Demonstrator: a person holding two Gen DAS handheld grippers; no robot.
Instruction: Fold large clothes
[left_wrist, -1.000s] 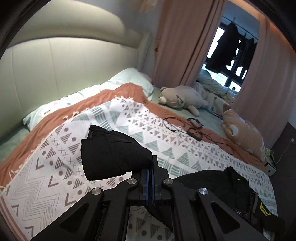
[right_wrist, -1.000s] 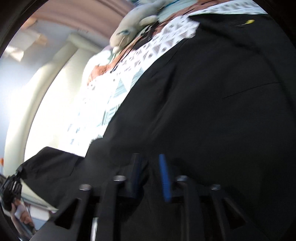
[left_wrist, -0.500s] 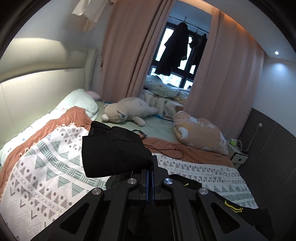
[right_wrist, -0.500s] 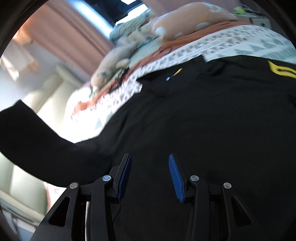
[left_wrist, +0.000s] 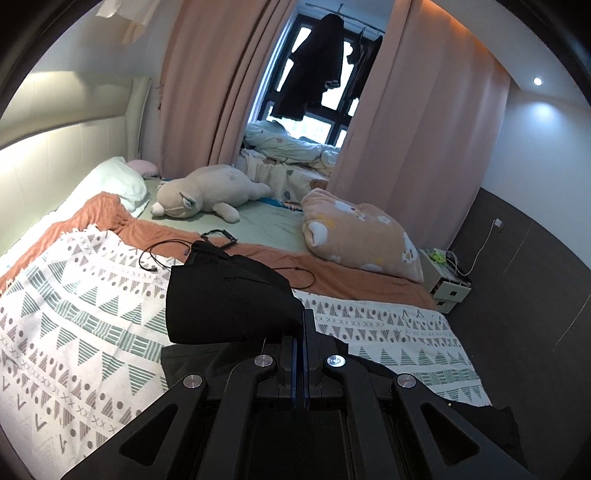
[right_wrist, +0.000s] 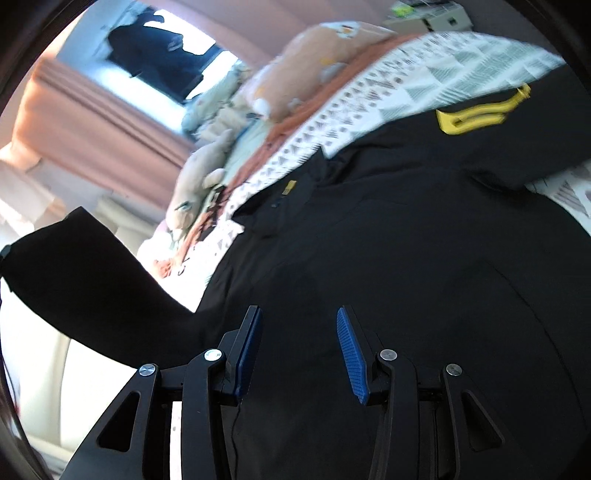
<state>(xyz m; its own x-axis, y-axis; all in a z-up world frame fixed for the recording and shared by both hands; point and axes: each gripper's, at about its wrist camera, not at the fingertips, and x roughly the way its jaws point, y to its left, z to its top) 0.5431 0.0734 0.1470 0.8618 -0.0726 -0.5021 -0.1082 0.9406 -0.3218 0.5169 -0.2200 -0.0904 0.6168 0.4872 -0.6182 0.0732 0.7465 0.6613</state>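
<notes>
The left gripper (left_wrist: 303, 325), jaws clamped on the black garment's (right_wrist: 406, 258) sleeve (left_wrist: 229, 295), has swung it across the bed (left_wrist: 74, 314), while the right gripper (right_wrist: 300, 350) hangs half-open and empty, mid-fold.

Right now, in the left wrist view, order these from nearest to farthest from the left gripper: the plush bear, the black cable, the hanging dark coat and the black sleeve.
1. Black sleeve, clamped in the left gripper.
2. Black cable, on the patterned blanket just beyond.
3. Plush bear, farther up the bed, left of centre.
4. Hanging dark coat, at the window behind.
</notes>
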